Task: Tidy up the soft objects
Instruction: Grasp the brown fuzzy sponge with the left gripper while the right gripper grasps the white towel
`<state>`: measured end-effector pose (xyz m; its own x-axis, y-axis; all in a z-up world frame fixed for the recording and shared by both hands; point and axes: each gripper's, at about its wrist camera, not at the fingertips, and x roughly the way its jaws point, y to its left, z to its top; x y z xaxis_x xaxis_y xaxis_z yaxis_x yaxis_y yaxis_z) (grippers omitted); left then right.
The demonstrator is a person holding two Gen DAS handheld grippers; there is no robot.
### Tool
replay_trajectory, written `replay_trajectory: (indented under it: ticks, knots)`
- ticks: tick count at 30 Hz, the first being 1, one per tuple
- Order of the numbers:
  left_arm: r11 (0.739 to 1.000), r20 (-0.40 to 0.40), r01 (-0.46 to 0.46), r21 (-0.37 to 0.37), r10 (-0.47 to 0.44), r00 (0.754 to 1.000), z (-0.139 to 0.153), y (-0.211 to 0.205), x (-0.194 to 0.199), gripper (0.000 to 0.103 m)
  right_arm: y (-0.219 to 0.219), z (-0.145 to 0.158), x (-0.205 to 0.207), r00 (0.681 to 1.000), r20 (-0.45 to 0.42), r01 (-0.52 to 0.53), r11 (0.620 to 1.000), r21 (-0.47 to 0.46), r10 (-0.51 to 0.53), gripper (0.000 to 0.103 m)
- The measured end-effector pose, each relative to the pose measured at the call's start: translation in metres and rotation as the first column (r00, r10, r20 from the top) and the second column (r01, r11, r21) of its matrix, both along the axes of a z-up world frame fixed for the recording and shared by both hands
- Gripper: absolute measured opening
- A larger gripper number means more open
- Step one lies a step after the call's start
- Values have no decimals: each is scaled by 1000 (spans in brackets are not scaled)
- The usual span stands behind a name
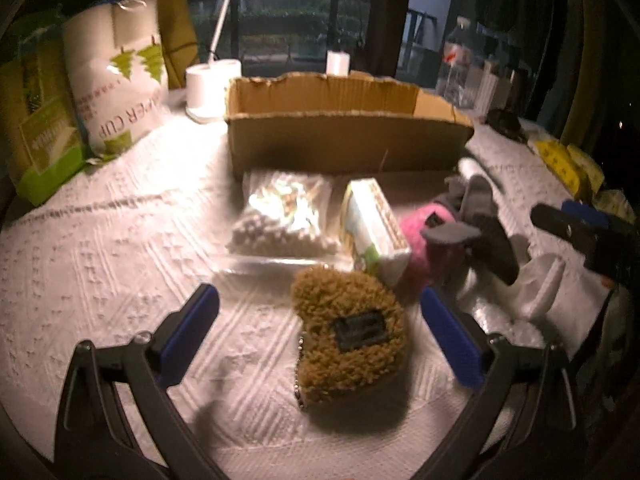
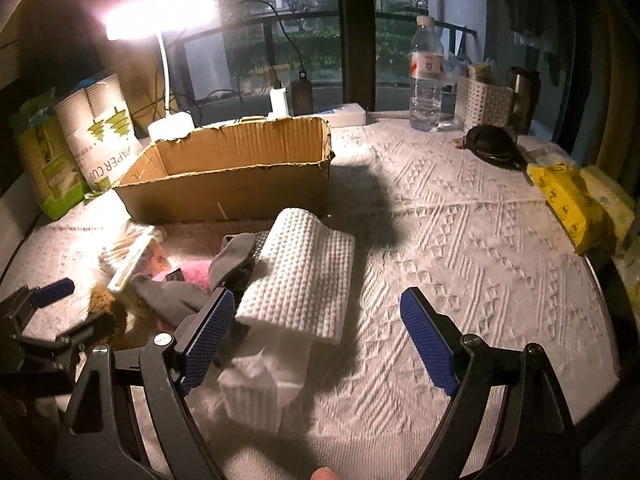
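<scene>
The left gripper (image 1: 320, 328) hangs wide open around a fuzzy brown pouch (image 1: 352, 332) on the surface (image 1: 100, 240), apparently lined up to grasp it. Behind stands the cardboard box (image 1: 344, 136), the likely destination. The right gripper (image 2: 320, 340) waits wide open beside a folded white towel (image 2: 304, 272).

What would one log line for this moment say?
left gripper: open, around brown plush | right gripper: open, by white cloth | box: empty

Lit desk lamp (image 2: 160, 20) before dusk windows (image 2: 280, 20), white-clothed table (image 2: 460, 240).
</scene>
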<state>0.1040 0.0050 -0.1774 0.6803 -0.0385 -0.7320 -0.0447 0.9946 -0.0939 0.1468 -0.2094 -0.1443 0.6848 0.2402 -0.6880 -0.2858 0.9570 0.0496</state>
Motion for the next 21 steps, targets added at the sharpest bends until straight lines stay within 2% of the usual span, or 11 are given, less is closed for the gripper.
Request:
replay_trajectory:
  ticks: [1,2,6,8,12,15,20,21]
  knots:
    - [1000,-8,4,0,-4,1000,-2,-1,2,97,0,-2,4,1000,-8,-1,1000,4,1,88]
    - [1000,-16,9,1,-9,1000,-4,-2,4,89,1,-5,9,1000,-18,-2,1000,6,2,88]
    - [1000,-57,18,1,-18,998,-13,-4,11,76,1,-15,26,999,-52,-10,1000,16,11,85]
    - [1000,-67,21,-12,-22,997,-16,-4,12,65,2,-19,32,997,-69,-14,1000,26,16,81]
    - [999,-68,32,-13,-33,997,-17,-8,11,55,6,-23,42,995,-95,-36,999,39,39,73]
    - [999,-65,36,-10,-37,997,-15,-9,9,51,9,-26,46,991,-119,-54,997,52,60,57]
    - [999,-46,33,-17,-34,998,-9,-7,3,48,13,-27,47,987,-133,-85,994,71,94,21]
    - [999,-43,32,-18,-33,999,-8,-7,3,48,14,-26,46,987,-129,-87,994,71,96,18]
